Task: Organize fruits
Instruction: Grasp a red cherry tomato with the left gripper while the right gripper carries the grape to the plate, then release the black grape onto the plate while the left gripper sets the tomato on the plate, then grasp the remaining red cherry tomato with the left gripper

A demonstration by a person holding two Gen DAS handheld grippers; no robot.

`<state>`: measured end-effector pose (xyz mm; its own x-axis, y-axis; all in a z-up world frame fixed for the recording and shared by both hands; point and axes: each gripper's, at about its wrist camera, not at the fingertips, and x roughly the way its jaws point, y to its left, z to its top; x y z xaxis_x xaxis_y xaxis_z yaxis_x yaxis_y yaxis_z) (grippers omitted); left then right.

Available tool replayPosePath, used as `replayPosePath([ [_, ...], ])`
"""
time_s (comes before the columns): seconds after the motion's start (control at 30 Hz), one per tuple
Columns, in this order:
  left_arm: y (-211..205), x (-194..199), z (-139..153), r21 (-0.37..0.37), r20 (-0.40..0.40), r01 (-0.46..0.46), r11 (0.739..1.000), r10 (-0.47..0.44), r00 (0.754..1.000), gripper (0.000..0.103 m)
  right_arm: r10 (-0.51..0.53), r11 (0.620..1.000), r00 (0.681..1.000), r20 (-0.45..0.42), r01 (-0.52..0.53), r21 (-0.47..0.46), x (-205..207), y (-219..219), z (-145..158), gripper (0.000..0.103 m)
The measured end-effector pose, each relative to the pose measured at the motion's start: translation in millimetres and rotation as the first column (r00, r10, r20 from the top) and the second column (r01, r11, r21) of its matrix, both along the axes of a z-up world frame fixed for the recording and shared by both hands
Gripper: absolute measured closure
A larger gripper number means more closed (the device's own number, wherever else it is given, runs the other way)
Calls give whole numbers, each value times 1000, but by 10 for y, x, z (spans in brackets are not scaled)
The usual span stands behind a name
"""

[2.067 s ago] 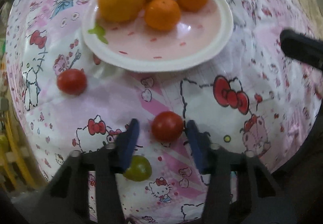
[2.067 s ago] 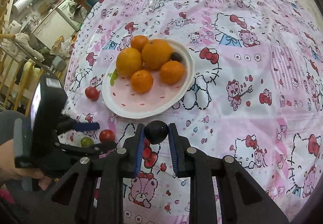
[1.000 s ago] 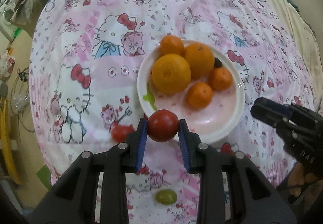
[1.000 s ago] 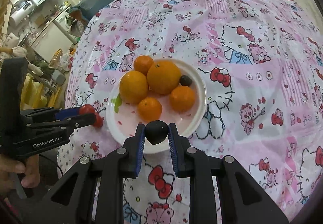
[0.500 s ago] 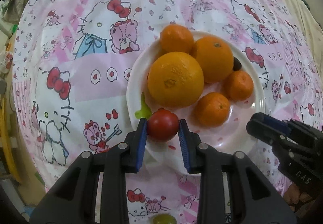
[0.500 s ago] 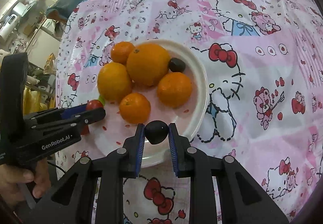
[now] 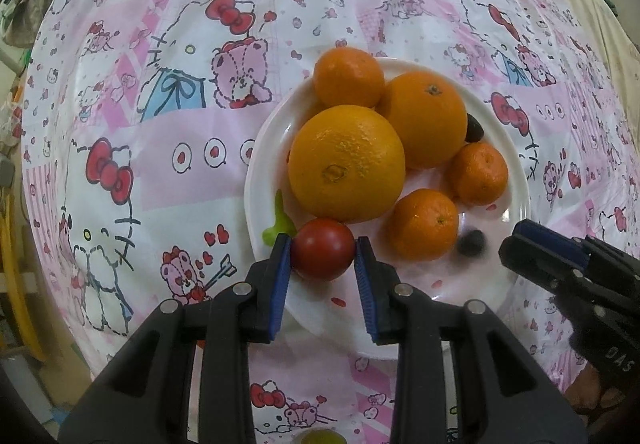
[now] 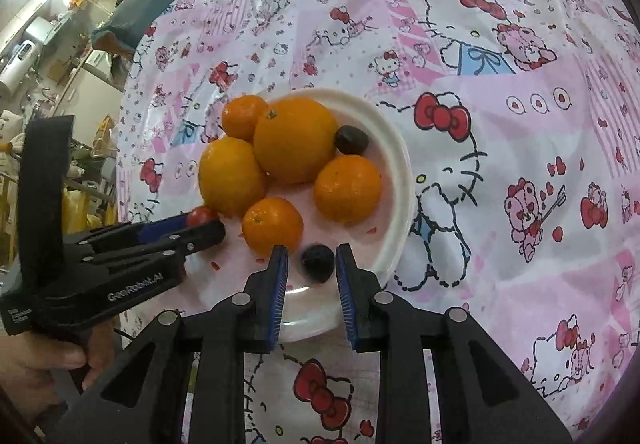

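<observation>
A white plate [image 7: 256, 179] on the pink Hello Kitty cloth holds several oranges [image 7: 346, 163] and a dark grape [image 7: 475, 127]. My left gripper [image 7: 322, 256] is over the plate's near left rim, its jaws parting around a red tomato [image 7: 322, 254] that still touches the pads. My right gripper [image 8: 311, 262] is open over the plate's [image 8: 402, 179] near edge. A dark round fruit [image 8: 317, 262] sits loose between its fingers, apart from both pads. That fruit also shows blurred in the left wrist view [image 7: 472, 242]. The left gripper with the tomato [image 8: 200, 215] shows in the right wrist view.
A green grape [image 7: 322, 436] lies on the cloth below the left gripper. A green leaf [image 7: 279, 226] lies on the plate's left rim. The table edge drops off at left, with room furniture beyond [image 8: 40, 43]. The right gripper's tip [image 7: 548, 248] is at the plate's right.
Both grippers came down to the plate. The right gripper has opened and let go of the dark fruit, which dropped onto the plate. The left jaws have widened around the tomato.
</observation>
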<state>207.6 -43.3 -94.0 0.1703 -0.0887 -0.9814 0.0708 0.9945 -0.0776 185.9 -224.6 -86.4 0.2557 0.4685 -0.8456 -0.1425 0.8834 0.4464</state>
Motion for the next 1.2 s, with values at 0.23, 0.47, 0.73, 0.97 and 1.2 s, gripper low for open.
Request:
replayPosePath([
  [0.23,-25,-55,78,-16,26,14,1000,-14,1000,46,-32,999,999,12,32,7,22,-74,81,75],
  [0.47,78,-48,184,-65,31,-39,997,41,999,34,-96,995,995,13,96,36,31,-199,137,37],
  [0.73,284,-48,324,-107,64,-101,989,109,992,29,-108,993,994,32,107,39,41,-205,209,37],
  [0.97,577,-90,477,-92,88,-168,981,176,980,29,-103,994,994,34,102,28,-9,-218,220,37],
  [1.2,881,-249,355,-114,30,-240,964,245,969,29,-91,995,995,34,90,32,-98,-173,259,37],
])
